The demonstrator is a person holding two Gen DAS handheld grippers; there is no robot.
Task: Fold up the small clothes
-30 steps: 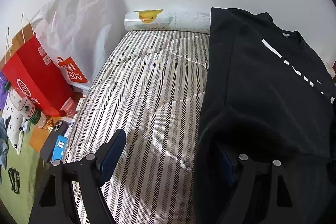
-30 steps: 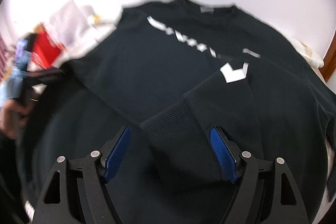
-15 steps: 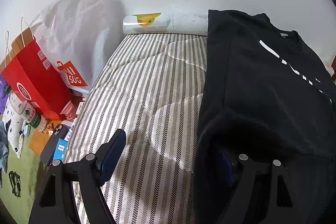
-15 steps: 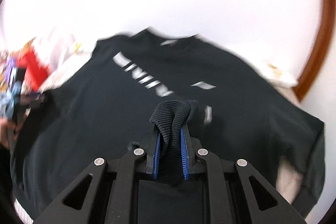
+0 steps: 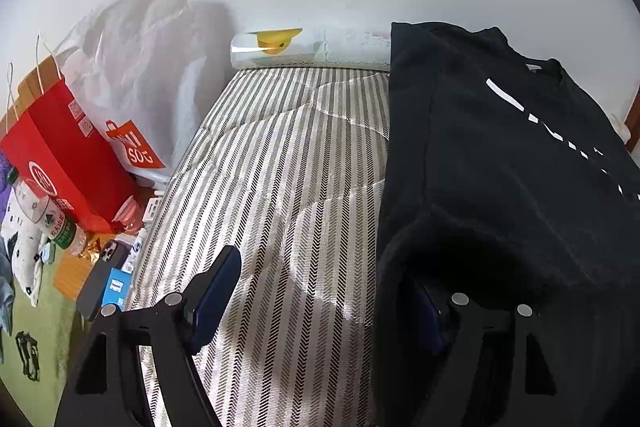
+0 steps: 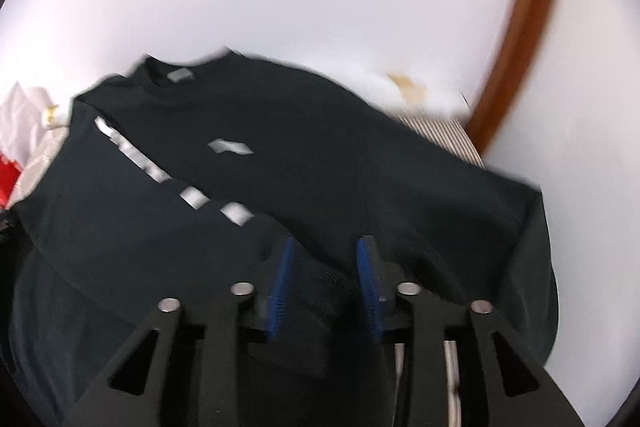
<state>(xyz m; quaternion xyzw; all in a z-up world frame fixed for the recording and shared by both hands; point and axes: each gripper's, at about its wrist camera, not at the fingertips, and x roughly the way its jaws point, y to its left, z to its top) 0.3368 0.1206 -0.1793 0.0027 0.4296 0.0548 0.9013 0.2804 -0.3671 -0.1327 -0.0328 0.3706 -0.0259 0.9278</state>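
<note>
A black sweatshirt point(image 5: 500, 167) with white lettering lies spread on a striped mattress point(image 5: 280, 187). In the right wrist view the sweatshirt point(image 6: 320, 155) fills the middle, neck towards the wall. My left gripper point(image 5: 320, 291) is open; its right finger point(image 5: 430, 311) sits under a dark fold at the sweatshirt's left edge, its left finger over bare mattress. My right gripper point(image 6: 324, 279) is partly open, and the ribbed cuff point(image 6: 320, 283) of a sleeve lies loose between its blue pads.
A rolled pad with a yellow mark point(image 5: 304, 47) lies at the wall. A white plastic bag point(image 5: 136, 67), a red paper bag point(image 5: 60, 151), a bottle point(image 5: 52, 219) and small items crowd the floor left of the mattress. A brown wooden frame point(image 6: 520, 27) stands at right.
My right gripper shut on the sleeve cuff, carried it right across the sweatshirt, and has now opened partly, with the cuff loose between the pads. The left gripper has barely moved.
</note>
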